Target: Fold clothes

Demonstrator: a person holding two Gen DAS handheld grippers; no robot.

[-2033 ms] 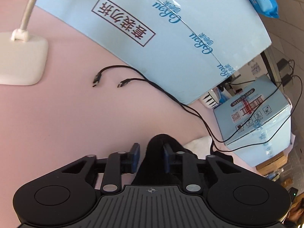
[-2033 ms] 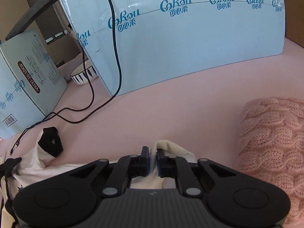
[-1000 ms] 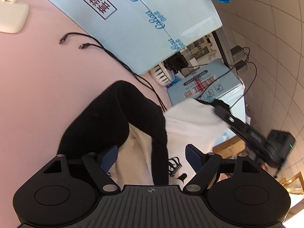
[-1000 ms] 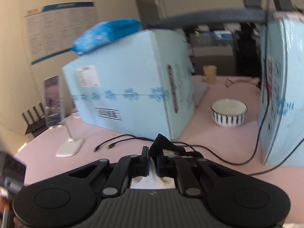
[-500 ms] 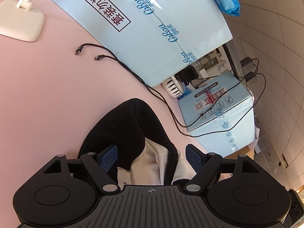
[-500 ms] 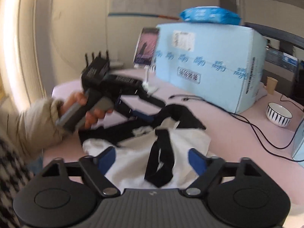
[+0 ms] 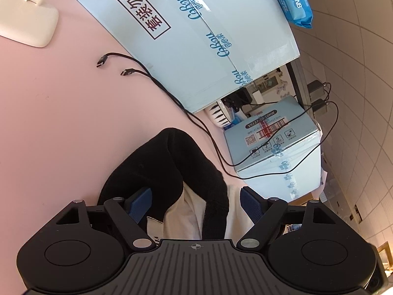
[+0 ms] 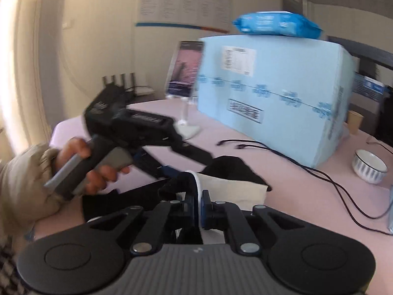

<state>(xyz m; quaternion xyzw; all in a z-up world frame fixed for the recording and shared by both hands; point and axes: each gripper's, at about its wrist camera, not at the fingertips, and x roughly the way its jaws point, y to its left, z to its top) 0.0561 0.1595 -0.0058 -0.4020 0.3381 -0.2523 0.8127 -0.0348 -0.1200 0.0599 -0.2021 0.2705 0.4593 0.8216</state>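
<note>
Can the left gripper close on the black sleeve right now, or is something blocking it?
Probably yes. The left gripper stands open with the black sleeve of the garment already lying between its fingers, nothing covering it. The cables lie farther off on the pink table, clear of the jaws.

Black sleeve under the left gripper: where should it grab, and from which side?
Grip the black sleeve at its rounded far end, where the cloth humps up in a thick fold. Come from above and behind, the way the left gripper already points; its jaws stand open astride the sleeve. Stay off the black cables lying just right of it.
</note>
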